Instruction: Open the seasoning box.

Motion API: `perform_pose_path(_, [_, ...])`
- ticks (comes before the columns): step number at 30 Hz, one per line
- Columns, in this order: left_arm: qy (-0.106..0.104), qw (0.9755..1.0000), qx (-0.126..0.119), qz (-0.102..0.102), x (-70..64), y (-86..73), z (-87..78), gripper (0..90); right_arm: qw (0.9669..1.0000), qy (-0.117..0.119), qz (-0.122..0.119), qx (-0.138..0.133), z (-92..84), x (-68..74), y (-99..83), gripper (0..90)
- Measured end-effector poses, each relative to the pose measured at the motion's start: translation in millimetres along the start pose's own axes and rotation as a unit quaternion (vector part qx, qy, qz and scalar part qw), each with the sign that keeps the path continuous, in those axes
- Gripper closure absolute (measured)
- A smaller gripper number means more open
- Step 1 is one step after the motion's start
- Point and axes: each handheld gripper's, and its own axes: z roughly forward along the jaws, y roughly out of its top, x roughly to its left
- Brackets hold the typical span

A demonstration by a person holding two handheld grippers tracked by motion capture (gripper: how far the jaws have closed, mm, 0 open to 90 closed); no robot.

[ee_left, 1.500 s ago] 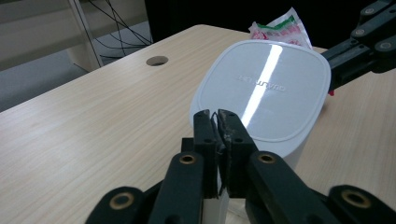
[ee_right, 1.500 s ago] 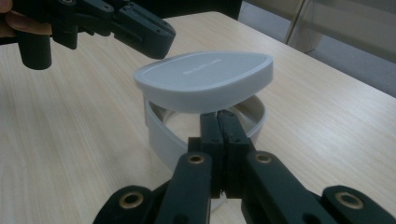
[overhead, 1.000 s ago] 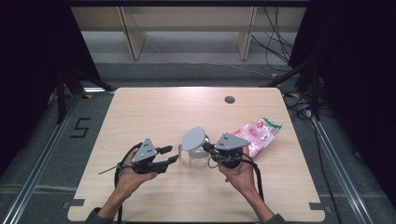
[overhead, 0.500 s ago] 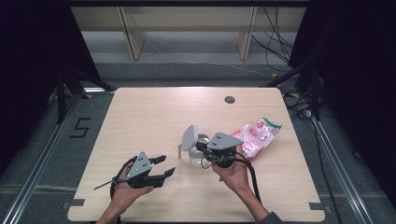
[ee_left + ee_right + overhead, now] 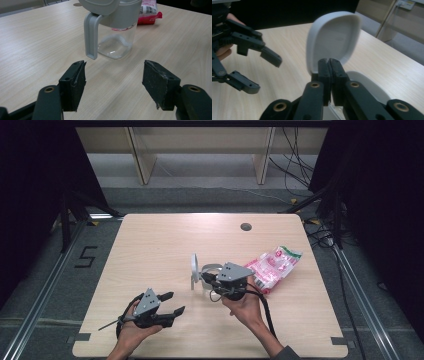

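A clear jar (image 5: 214,270) (image 5: 117,42) with a grey collar and a grey handle (image 5: 90,37) stands on the table (image 5: 160,245). Its white lid (image 5: 193,270) (image 5: 334,37) is flipped up on edge. My right gripper (image 5: 206,279) (image 5: 329,62) sits at the jar's rim by the lid's hinge. Its jaws have just been opening slightly but remain almost together, with a pale sliver of the rim between them. My left gripper (image 5: 175,302) (image 5: 113,77) (image 5: 265,75) is off the jar toward the front left. Its jaws have just been opening and stand wide with nothing between them.
A pink snack packet (image 5: 272,267) (image 5: 148,10) lies just right of the jar. A small round hole (image 5: 245,226) marks the table's far side. Black frames and cables flank the table on both sides.
My left gripper drew back from the jar toward the front left and spread its jaws. The lid swung from a slant to upright. The right hand stayed by the jar.
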Motion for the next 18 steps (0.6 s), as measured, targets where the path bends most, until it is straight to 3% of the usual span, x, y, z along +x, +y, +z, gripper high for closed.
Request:
perform_pose_path(1, [0.0,1.0,0.0,0.0,0.0,0.0,0.0,33.5,1.0,0.0,0.0,0.0,0.0,0.0,0.0,83.8])
perform_pose_path(2, [-0.001,1.0,-0.004,-0.003,-2.1,-1.3,-0.4,33.0,0.9996,-0.021,0.019,0.0,-8.4,-7.5,-5.2,77.5])
perform_pose_path(3, [-0.001,1.0,-0.004,-0.003,-2.1,-1.3,-0.4,32.9,0.9996,-0.021,0.019,0.0,-8.4,-7.5,-5.2,77.5])
perform_pose_path(5, [-0.003,1.0,0.0,0.005,-4.4,-2.8,-1.5,32.5,0.9979,-0.048,0.044,0.002,-25.7,-21.7,-20.5,70.3])
perform_pose_path(7, [-0.002,1.0,0.003,0.003,-5.7,-3.9,-1.3,32.2,0.9948,-0.073,0.07,0.011,-42.2,-31.2,-33.8,64.3])
perform_pose_path(8, [0.0,1.0,0.003,0.001,-6.0,-4.4,-1.0,32.1,0.9937,-0.087,0.07,0.007,-49.7,-37.9,-39.5,61.6])
perform_pose_path(9, [0.0,1.0,0.006,0.001,-6.1,-4.6,-1.1,32.0,0.9892,-0.101,0.106,0.009,-59.3,-41.5,-45.9,58.2])
perform_pose_path(11, [-0.004,1.0,0.004,0.001,-5.9,-4.9,-0.4,31.9,0.9878,-0.112,0.108,0.01,-66.2,-47.7,-50.9,55.1])
perform_pose_path(12, [-0.001,1.0,0.005,0.002,-5.5,-5.2,-0.3,31.9,0.9799,-0.14,0.143,0.002,-78.6,-55.3,-61.1,49.1])
perform_pose_path(14, [-0.001,1.0,0.006,0.001,-5.1,-5.5,-0.4,31.7,0.9784,-0.147,0.146,0.004,-84.2,-59.6,-64.8,47.4])
perform_pose_path(15, [-0.002,1.0,0.005,0.001,-5.1,-5.7,-1.1,31.5,0.9697,-0.175,0.17,0.002,-95.6,-66.4,-75.4,42.8])
perform_pose_path(16, [-0.002,1.0,0.005,0.001,-5.1,-5.7,-1.1,31.7,0.9697,-0.175,0.17,0.002,-95.6,-66.4,-75.4,42.8])
perform_pose_path(17, [0.0,1.0,0.005,0.001,-5.3,-5.7,-1.8,31.8,0.9641,-0.19,0.185,0.0,-102.5,-72.4,-83.3,39.2])
perform_pose_path(18, [0.002,1.0,0.005,0.001,-5.2,-5.8,-2.0,31.8,0.9632,-0.192,0.188,0.005,-105.9,-74.9,-85.3,37.9])
